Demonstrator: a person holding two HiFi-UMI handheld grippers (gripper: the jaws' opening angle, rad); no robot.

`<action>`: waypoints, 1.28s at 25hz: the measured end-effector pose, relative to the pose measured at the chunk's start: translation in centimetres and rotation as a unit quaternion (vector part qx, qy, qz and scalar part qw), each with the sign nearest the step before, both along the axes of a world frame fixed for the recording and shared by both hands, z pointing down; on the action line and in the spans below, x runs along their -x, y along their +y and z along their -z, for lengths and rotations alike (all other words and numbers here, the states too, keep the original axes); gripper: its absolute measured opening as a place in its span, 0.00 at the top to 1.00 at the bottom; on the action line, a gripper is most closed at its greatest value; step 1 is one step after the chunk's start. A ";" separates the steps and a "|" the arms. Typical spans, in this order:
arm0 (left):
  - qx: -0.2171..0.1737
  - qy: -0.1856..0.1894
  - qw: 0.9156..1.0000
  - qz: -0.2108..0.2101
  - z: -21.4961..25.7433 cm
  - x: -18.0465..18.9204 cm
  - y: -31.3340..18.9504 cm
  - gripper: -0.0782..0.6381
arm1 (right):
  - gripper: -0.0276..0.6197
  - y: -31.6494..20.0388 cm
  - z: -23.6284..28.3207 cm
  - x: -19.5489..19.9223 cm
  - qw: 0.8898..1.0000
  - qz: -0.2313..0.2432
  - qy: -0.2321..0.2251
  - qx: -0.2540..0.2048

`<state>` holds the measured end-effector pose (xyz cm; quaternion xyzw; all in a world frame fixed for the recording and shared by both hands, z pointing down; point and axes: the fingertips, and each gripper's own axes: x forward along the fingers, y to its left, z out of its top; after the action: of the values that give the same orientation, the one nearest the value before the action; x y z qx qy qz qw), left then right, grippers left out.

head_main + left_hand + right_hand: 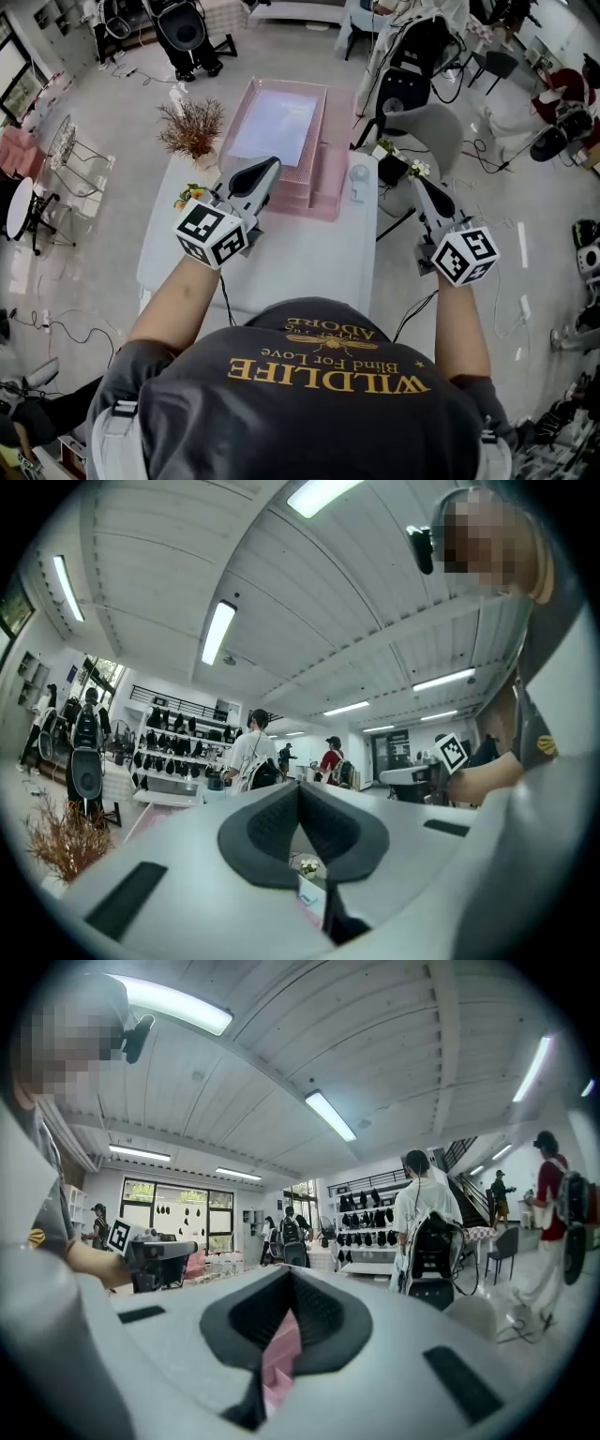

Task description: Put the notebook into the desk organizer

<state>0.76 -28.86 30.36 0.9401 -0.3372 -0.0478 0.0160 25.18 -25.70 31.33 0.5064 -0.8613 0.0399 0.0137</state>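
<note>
The pink tiered desk organizer [321, 201] stands at the far end of the white table [300, 262]. A pale notebook [275, 127] lies flat in its top tray. My left gripper [268, 169] hovers over the table just in front of the organizer's near left corner, shut and holding nothing; in the left gripper view its pads [300, 789] meet tip to tip. My right gripper [422, 186] is off the table's right edge, also shut and empty. A strip of the pink organizer [279, 1363] shows below its closed tips [292, 1277].
A dried brown plant [191, 128] stands left of the organizer, with a small flower pot [190, 195] by my left gripper. Another potted flower [392, 159] and a grey chair [431, 131] are at the right. A round white object [359, 173] lies beside the organizer. People stand in the background.
</note>
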 end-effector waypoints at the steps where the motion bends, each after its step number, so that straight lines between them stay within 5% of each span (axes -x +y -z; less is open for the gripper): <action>1: 0.002 0.003 1.000 -0.002 -0.4 0.1 0.3 0.89 | 0.96 0.2 -0.3 -0.2 1.000 -0.002 -0.003 0.000; 10: 0.023 -0.001 1.000 0.010 -3.4 1.0 2.3 0.89 | 0.96 1.3 -2.2 -0.8 1.000 -0.015 -0.012 0.007; 32: 0.013 -0.011 1.000 0.009 -2.5 0.9 3.0 0.89 | 0.96 1.6 -2.4 -0.3 1.000 -0.006 0.001 0.006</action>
<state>-0.13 -25.85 32.84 0.9371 -0.3465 -0.0332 0.0242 25.47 -24.12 33.76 0.5119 -0.8577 0.0446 0.0177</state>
